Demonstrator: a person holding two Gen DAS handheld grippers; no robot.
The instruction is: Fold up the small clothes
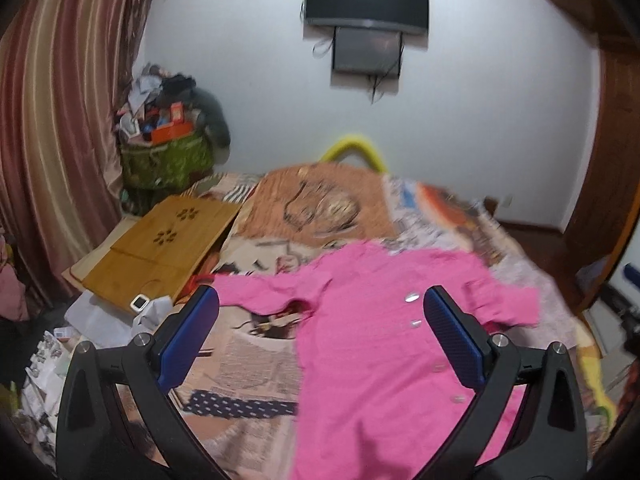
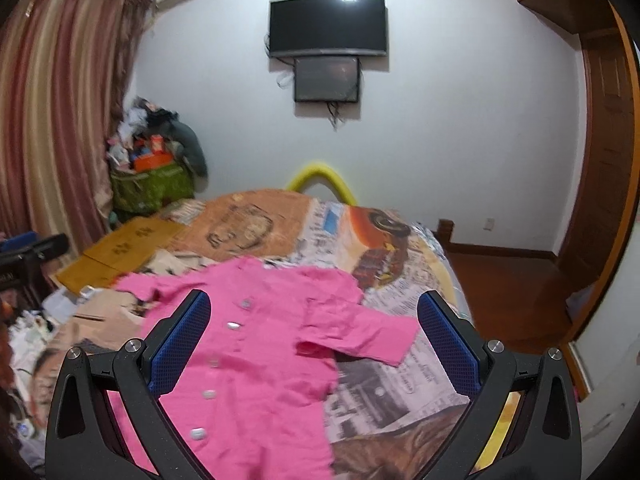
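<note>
A small pink button-up shirt (image 1: 372, 344) lies spread flat, front up, on a bed covered with newspaper (image 1: 248, 364). Both sleeves stick out sideways. My left gripper (image 1: 322, 300) is open and empty, held above the shirt's left half. In the right wrist view the same shirt (image 2: 260, 344) lies below my right gripper (image 2: 314, 306), which is open and empty above the shirt's right sleeve (image 2: 360, 332). The white buttons (image 2: 233, 325) run down the shirt's middle.
A wooden lap desk (image 1: 160, 240) lies on the bed's left side with papers and small clutter (image 1: 52, 356) nearby. A full green basket (image 1: 168, 152) stands by the striped curtain (image 1: 52, 128). A TV (image 1: 366, 0) hangs on the far wall. The wooden floor (image 2: 508, 292) is right of the bed.
</note>
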